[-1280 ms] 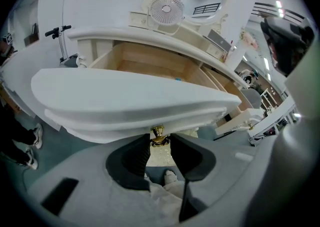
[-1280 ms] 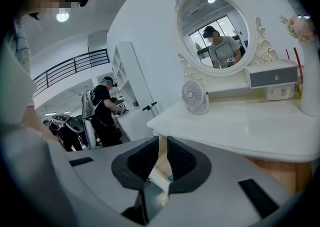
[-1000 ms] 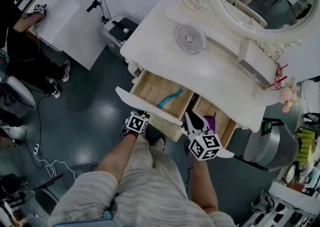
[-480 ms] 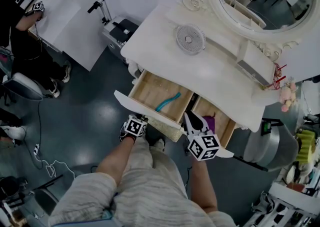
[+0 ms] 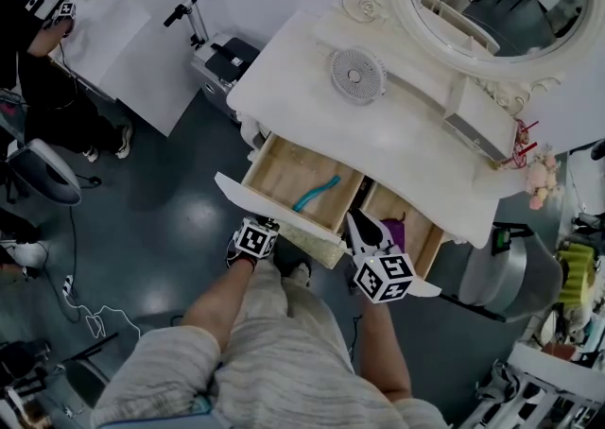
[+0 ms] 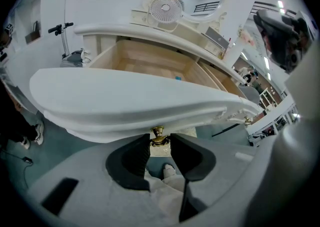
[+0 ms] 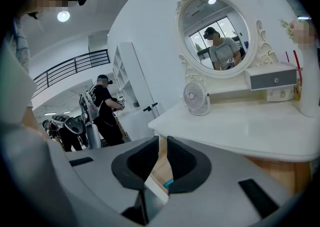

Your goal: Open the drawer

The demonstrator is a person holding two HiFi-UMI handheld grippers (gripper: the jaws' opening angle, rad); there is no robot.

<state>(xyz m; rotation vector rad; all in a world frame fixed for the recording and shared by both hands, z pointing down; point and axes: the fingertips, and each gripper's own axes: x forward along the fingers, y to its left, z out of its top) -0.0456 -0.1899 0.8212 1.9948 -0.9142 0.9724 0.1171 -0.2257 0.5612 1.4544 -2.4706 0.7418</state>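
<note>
The white drawer front (image 6: 135, 101) is hiding the small brass knob (image 6: 159, 135) from above; left gripper (image 6: 160, 141) is pinching it, right gripper (image 7: 162, 147) gaping empty; drawer is staying unmoved.

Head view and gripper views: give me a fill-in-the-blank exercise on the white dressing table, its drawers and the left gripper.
The left gripper is shut on the small brass ___ of the white drawer front.
The white dressing table has ___ wooden drawers pulled open.
In the head view the curved teal object lies in the ___ drawer.
Missing words: knob; two; left.
</note>
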